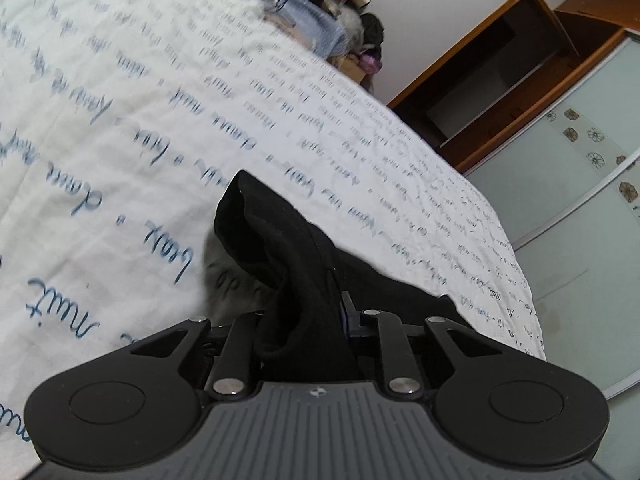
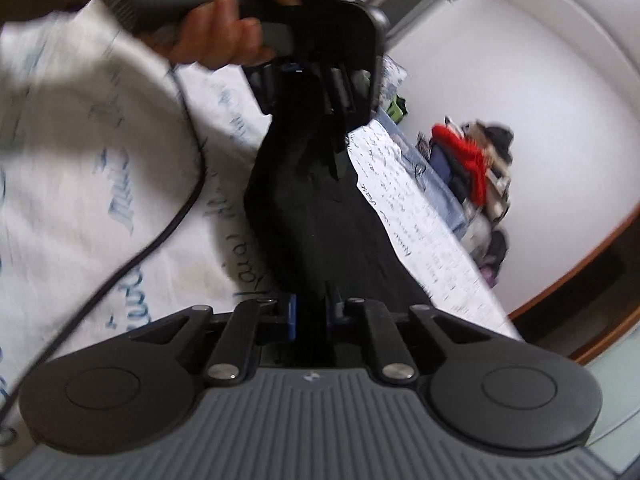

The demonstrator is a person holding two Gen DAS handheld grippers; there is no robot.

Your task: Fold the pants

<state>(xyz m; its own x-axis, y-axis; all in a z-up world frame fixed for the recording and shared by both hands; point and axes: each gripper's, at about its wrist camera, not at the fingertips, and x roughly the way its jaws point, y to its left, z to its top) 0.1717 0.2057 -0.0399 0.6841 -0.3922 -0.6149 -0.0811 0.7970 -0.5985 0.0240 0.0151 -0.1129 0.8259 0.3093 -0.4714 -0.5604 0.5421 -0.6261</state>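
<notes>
The black pants (image 1: 280, 248) lie on a bed with a white sheet (image 1: 160, 120) printed with blue script. In the left wrist view a bunched fold of them stands up between the fingers of my left gripper (image 1: 304, 312), which is shut on it. In the right wrist view the pants (image 2: 312, 216) stretch as a dark band from my right gripper (image 2: 310, 312), shut on the near end, up to the left gripper (image 2: 308, 92), which a person's hand (image 2: 224, 32) holds. The fabric hides the fingertips of both grippers.
A black cable (image 2: 168, 228) trails over the sheet (image 2: 100, 160) on the left. A pile of mixed clothes (image 2: 472, 164) and a light blue cloth (image 2: 436, 188) sit at the bed's far end. A wooden wardrobe (image 1: 500, 60) with pale sliding doors (image 1: 560, 200) stands beyond the bed edge.
</notes>
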